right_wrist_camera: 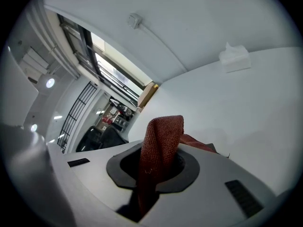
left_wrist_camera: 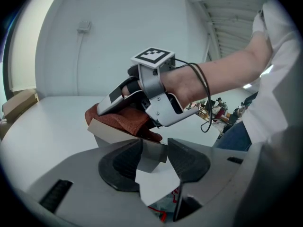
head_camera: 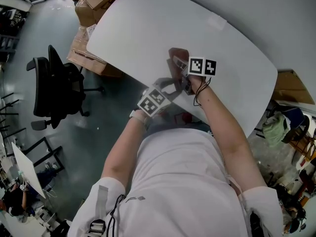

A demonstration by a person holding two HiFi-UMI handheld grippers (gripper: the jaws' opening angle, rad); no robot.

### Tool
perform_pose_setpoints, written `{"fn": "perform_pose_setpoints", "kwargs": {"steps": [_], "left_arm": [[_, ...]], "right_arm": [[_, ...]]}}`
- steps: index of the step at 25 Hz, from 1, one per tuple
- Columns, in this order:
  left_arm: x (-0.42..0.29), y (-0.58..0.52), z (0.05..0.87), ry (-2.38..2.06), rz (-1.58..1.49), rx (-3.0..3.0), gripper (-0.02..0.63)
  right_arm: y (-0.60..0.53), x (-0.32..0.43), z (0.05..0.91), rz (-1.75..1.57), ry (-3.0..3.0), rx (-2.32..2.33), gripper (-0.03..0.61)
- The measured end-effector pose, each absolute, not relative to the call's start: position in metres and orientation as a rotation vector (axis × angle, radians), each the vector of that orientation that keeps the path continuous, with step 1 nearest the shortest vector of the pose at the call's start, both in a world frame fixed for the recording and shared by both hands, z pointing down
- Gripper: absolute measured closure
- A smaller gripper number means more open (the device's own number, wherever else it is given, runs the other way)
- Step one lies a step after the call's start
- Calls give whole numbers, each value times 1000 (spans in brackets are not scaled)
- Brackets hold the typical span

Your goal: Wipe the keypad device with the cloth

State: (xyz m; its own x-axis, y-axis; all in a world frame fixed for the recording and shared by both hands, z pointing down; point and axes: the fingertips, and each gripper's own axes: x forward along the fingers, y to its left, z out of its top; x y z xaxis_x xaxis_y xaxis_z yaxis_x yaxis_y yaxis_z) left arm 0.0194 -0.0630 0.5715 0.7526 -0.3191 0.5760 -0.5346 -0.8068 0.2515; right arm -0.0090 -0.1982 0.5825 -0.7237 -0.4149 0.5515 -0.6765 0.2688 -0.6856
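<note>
My left gripper (left_wrist_camera: pixel 151 157) is shut on the near edge of the keypad device (left_wrist_camera: pixel 110 132), a flat pale grey slab held just above the white table (left_wrist_camera: pixel 42 126). A reddish-brown cloth (left_wrist_camera: pixel 122 118) lies on top of the device, pressed there by my right gripper (left_wrist_camera: pixel 124 100). In the right gripper view the cloth (right_wrist_camera: pixel 158 150) is pinched upright between the jaws of that gripper (right_wrist_camera: pixel 156 167). In the head view both grippers meet at the table's near edge, the left gripper (head_camera: pixel 170 89) below the right gripper (head_camera: pixel 178 65), with the cloth (head_camera: pixel 178 55) at their tips. The device is mostly hidden there.
The white oval table (head_camera: pixel 148 28) carries a small white tissue-like object (right_wrist_camera: pixel 235 58) farther back. A black office chair (head_camera: pixel 57 90) and cardboard boxes (head_camera: pixel 94 4) stand on the floor to the left. Another cardboard piece (head_camera: pixel 291 85) is at the right.
</note>
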Motion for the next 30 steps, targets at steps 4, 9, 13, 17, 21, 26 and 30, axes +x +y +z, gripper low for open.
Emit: {"fn": "perform_pose_setpoints", "kwargs": {"steps": [4, 9, 13, 17, 21, 26, 30], "left_arm": [[18, -63, 574, -658, 720, 2543, 434], [20, -60, 574, -636, 729, 2538, 433], [20, -58, 573, -655, 721, 2537, 433], [18, -57, 573, -660, 715, 2529, 433], [17, -57, 573, -663, 712, 2526, 433], [16, -56, 573, -672, 705, 2534, 433], [15, -57, 572, -679, 702, 2556, 433]], "right_arm": [[-203, 3, 595, 1445, -2234, 1053, 525], [-203, 32, 634, 1434, -2098, 1101, 525], [-203, 52, 651, 1470, -2040, 1151, 525], [-198, 74, 670, 1415, -1986, 1183, 525], [-196, 75, 671, 1344, -2026, 1192, 525], [-193, 71, 666, 1266, -2085, 1191, 525], [-187, 58, 651, 1296, -2162, 1120, 525]]}}
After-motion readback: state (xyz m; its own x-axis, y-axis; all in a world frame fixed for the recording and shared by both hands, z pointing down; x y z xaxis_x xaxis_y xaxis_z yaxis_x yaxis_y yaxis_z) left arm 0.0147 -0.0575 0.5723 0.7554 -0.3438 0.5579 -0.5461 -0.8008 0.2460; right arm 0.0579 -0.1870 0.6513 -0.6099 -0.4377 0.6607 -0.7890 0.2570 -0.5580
